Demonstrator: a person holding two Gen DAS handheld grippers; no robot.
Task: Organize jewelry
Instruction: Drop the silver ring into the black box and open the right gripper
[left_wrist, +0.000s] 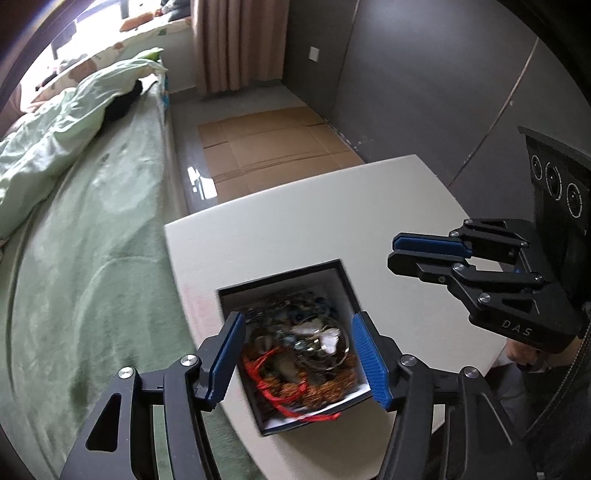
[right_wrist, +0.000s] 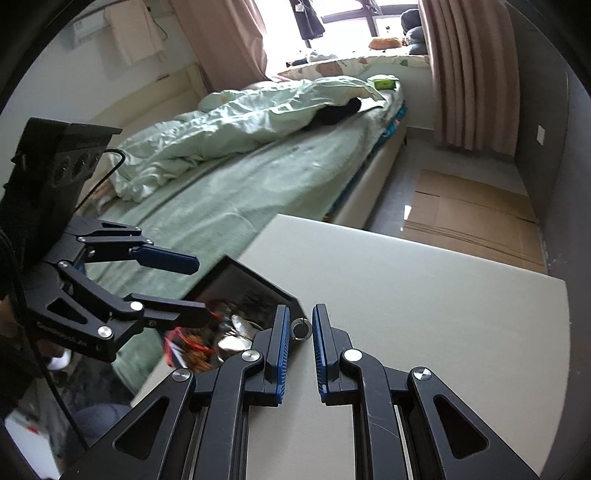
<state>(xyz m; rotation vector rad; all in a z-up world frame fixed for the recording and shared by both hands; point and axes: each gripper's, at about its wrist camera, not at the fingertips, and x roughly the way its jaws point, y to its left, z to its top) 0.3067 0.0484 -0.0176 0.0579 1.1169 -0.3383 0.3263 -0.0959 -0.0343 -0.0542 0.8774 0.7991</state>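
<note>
While left gripper (left_wrist: 299, 354) hovers jaws-spread over jewelry box (left_wrist: 345, 280), right gripper (right_wrist: 297, 334), jaws parted, brackets small ring (right_wrist: 301, 329) at box's 3 o'clock; next: pinch.

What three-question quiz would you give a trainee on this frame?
1. True or false: the left gripper is shut.
2. Where is the small silver ring? A) on the bed B) on the white table, between the right gripper pads C) in the left gripper
3. What holds the tangled jewelry?

Key:
1. False. Its jaws stand wide apart above the jewelry.
2. B
3. The black box
</note>
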